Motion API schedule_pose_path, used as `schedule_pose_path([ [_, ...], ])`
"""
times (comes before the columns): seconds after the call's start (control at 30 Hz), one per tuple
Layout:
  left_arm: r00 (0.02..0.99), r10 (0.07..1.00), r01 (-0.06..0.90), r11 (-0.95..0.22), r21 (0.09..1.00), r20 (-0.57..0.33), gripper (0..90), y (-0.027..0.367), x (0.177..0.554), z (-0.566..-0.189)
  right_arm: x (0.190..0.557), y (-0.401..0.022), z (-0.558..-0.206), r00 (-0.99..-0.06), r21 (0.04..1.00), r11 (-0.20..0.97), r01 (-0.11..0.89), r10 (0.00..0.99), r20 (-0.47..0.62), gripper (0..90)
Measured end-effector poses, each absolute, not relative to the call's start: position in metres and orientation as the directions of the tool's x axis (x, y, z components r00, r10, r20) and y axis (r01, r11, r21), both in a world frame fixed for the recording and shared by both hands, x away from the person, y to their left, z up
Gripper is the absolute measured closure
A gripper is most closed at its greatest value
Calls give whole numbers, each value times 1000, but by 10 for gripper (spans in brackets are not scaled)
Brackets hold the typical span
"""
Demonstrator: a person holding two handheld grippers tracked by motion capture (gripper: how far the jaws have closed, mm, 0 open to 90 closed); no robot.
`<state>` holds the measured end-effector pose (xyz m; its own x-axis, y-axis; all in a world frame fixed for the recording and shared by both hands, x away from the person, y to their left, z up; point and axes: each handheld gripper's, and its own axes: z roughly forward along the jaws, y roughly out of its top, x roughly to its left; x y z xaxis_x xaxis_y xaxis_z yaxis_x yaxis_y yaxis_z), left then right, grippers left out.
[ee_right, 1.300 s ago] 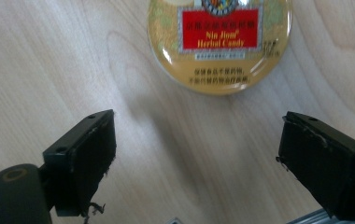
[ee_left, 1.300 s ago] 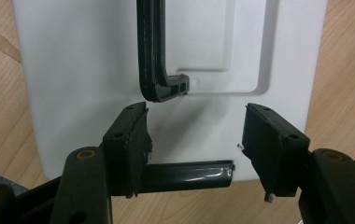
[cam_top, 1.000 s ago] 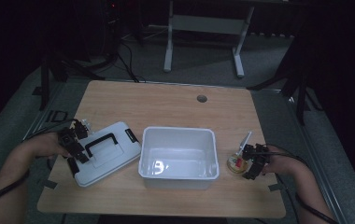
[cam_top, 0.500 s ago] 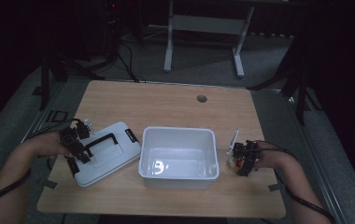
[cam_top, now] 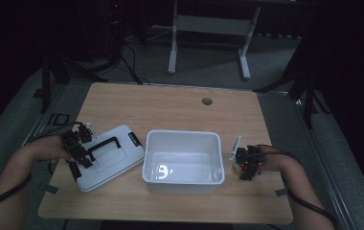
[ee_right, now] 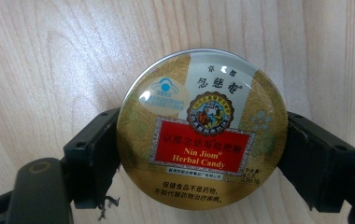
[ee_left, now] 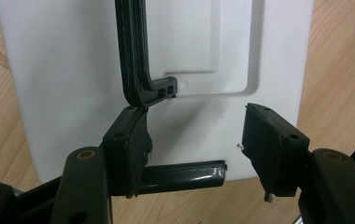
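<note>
Right gripper (ee_right: 199,154) pinches the round candy tin (ee_right: 202,128) by its sides on the table (cam_top: 180,103). Left gripper (ee_left: 194,140) spread over the white lid (ee_left: 73,70), beside its black handle (ee_left: 136,60).

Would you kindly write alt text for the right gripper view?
A round gold tin labelled Nin Jiom Herbal Candy sits between the right tool's two black jaws, which flank its sides, over a pale wooden table.

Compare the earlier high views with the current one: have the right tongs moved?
Yes. The right tongs have shifted left, closer to the white bin, and now sit around the candy tin.
</note>
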<state>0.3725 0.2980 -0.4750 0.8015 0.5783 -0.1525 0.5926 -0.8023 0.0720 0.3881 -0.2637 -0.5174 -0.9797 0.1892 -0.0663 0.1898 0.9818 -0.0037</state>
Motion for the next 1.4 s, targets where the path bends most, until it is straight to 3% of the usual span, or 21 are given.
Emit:
schedule_pose_path([
  [0.43, 805, 576, 588, -806, 63, -144, 404, 298, 373, -471, 358, -258, -486, -998, -26, 998, 49, 48, -47, 201],
  [0.7, 804, 577, 589, -805, 66, -140, 404, 297, 372, -470, 348, -254, -462, -997, -35, 997, 75, 75, -24, 202],
  [0.93, 806, 578, 588, -807, 55, -127, 404, 298, 373, -467, 338, -247, -428, -995, -6, 998, 60, 60, -76, 202],
  [1.4, 811, 574, 582, -811, 55, -117, 404, 297, 373, -466, 334, -236, -392, -991, -3, 999, 49, 49, -127, 202],
])
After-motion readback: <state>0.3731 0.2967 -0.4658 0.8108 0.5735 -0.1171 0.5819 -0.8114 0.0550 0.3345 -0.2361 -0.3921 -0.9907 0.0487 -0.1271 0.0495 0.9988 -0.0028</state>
